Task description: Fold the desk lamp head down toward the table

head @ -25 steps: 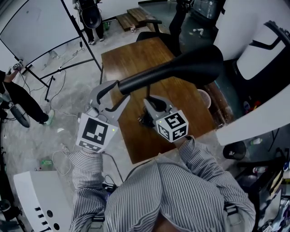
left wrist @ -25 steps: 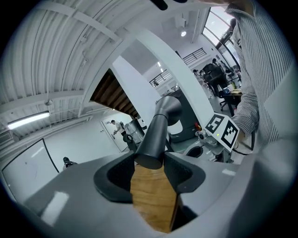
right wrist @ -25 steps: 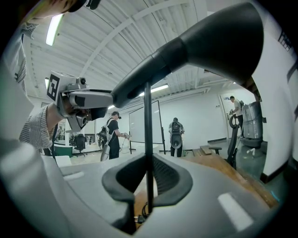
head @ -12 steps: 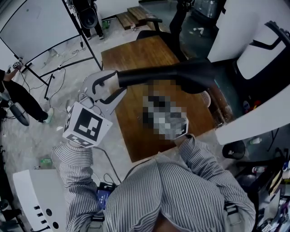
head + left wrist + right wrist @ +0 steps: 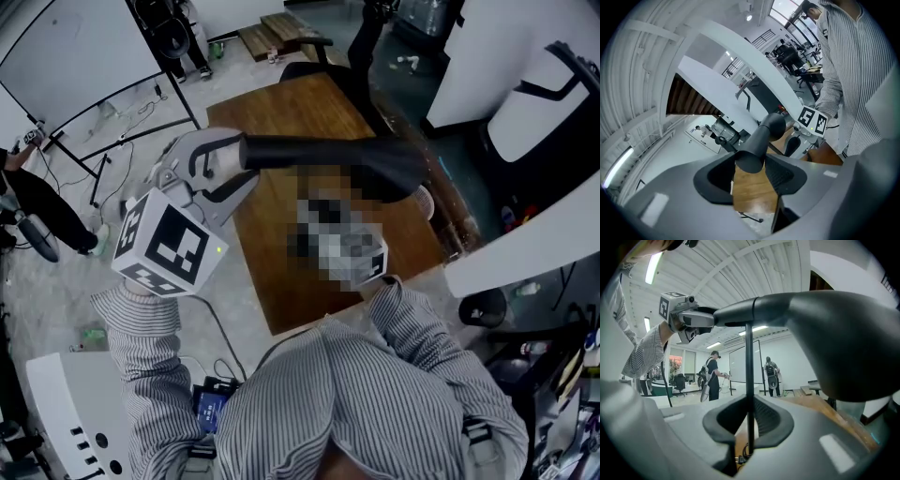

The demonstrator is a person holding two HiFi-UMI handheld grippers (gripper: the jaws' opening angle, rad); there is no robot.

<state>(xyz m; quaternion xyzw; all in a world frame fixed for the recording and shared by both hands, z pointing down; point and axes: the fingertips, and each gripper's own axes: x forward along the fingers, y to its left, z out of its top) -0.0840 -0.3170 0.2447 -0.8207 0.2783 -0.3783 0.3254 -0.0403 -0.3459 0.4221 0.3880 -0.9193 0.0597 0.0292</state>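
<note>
**Both grippers on the lamp, head up over the worktop**

Starting at the left of the head view: there's a big whiteboard (image 5: 75, 52) on a stand, grey floor (image 5: 141, 192) with cables lying on it, and a person (image 5: 33, 211) right at the edge. Next comes the left gripper (image 5: 234, 167), jaws clamped on the narrow end of the black lamp head (image 5: 337, 159). The head reaches out to the right, well above the brown wooden worktop (image 5: 281, 117), and looks about level. A dark office chair (image 5: 314, 61) sits at the far end of the worktop. The right gripper is mostly under a blur patch in this view, so no help there.

The left gripper view shows what the head view can't: the lamp head's end sits squarely between the pads, with wood grain showing through the gap below.

The right gripper view fills in the rest. The right gripper (image 5: 750, 413) has its jaws closed on the thin upright lamp stem (image 5: 749, 357), low down near the worktop. From there you look up at the lamp head from underneath, with its wide end looming on the right. Two people (image 5: 712, 371) stand by a whiteboard in the background.
</note>
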